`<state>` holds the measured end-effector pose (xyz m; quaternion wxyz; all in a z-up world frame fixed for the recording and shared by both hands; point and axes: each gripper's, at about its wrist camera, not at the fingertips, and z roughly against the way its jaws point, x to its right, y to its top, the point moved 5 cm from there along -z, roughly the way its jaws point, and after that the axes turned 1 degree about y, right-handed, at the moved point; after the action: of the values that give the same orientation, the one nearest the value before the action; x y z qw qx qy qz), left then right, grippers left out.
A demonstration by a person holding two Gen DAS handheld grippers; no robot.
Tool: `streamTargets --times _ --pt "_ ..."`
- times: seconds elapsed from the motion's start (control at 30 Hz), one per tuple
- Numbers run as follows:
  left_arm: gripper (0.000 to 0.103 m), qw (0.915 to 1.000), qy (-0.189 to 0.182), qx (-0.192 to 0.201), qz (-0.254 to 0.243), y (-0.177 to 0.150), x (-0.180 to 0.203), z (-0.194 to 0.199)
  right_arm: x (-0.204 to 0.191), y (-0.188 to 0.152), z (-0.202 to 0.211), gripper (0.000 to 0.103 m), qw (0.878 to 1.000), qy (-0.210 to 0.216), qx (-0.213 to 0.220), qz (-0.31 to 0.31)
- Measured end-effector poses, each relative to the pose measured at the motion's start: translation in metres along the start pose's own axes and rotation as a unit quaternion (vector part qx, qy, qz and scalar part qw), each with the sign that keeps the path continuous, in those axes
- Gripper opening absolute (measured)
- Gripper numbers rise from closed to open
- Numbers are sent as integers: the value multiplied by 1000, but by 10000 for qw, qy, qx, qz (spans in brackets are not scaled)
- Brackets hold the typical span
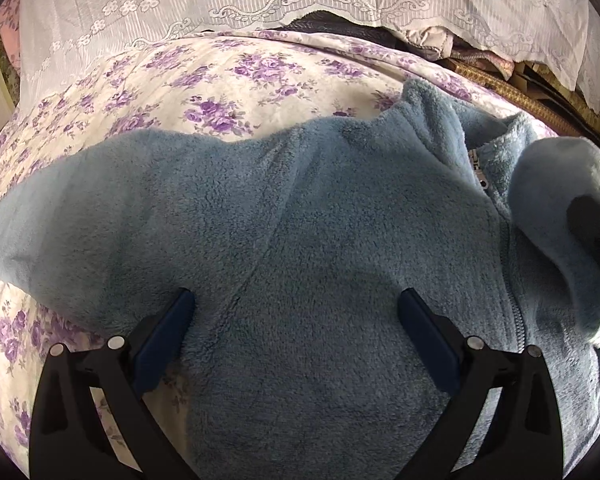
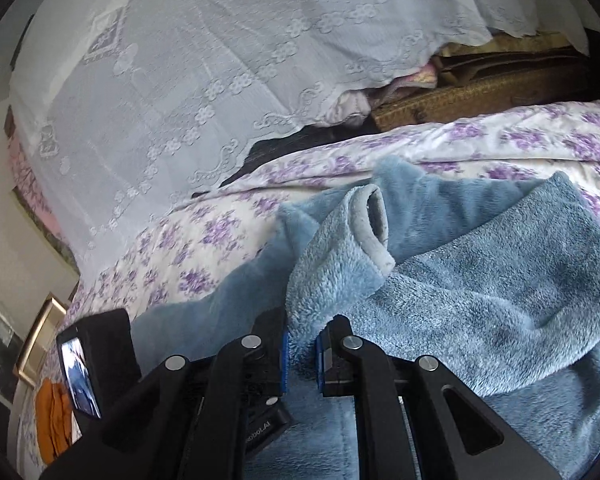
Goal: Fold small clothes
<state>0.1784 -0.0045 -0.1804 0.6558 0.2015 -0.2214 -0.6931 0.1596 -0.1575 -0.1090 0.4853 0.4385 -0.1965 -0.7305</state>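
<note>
A small blue fleece zip-front jacket (image 1: 320, 220) lies spread on the purple-flowered white bedsheet (image 1: 172, 92), collar toward the far side. The step in hand looks like folding a sleeve across the body: the right gripper (image 2: 302, 350) has its fingers pressed together on the fleece sleeve (image 2: 340, 256), whose cuff opening stands up just beyond them, lifted over the jacket. The left gripper (image 1: 296, 312) hovers over the jacket's left chest with its fingers spread wide, pinching nothing. Next, I judge, the sleeve should be laid flat across the front and let go, while the left gripper steadies the body or reaches for the other sleeve. The hem lies out of frame on the near side, and the things under the white lace cloth (image 2: 220, 60) beyond the bed are hard to make out.
</note>
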Motion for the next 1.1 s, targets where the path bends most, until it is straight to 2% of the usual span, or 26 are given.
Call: streamTargets --times 0.1,0.17,0.23,0.27,0.33,0.43,0.53,0.63,0.67,0.73,0.83,0.9,1.03,1.1 --pt "99 10000 -6 -1 49 0 -1 0 1 -7 -9 13 9998 33 -182 32" --pt "99 10000 27 1 28 0 -1 -1 4 -13 -19 16 9986 159 -501 -35" --pt "99 10000 33 1 27 0 0 -1 2 -21 -28 35 9955 421 -835 -130" --pt "99 10000 26 0 33 0 -1 -1 1 -23 -28 37 9946 520 -882 -154" --pt "99 10000 21 3 37 0 0 -1 -7 -20 -18 42 9951 608 -780 33" --pt "99 10000 -9 13 84 0 -1 0 -22 -12 9 50 9959 689 -372 452" --pt "99 9996 -141 71 231 1 -6 5 -29 1 39 50 9956 594 113 720" --pt "98 9961 -504 285 673 5 -19 21 -11 17 57 49 9958 112 344 835" --pt "98 9939 -662 332 813 7 -23 25 -2 21 61 46 9959 -42 345 837" --pt "98 9885 -1044 396 1023 12 -27 33 26 30 67 30 9959 -352 304 770" --pt "98 9884 -1223 346 828 17 -17 36 74 40 75 26 9954 -746 235 553" --pt "98 9895 -1287 282 601 18 -5 35 102 43 77 26 9953 -863 149 405" --pt "85 9860 -1659 -18 165 17 22 30 141 44 84 27 9966 -820 112 42" --pt "82 9860 -1657 -197 44 14 28 22 152 44 84 27 9977 -648 100 -187"
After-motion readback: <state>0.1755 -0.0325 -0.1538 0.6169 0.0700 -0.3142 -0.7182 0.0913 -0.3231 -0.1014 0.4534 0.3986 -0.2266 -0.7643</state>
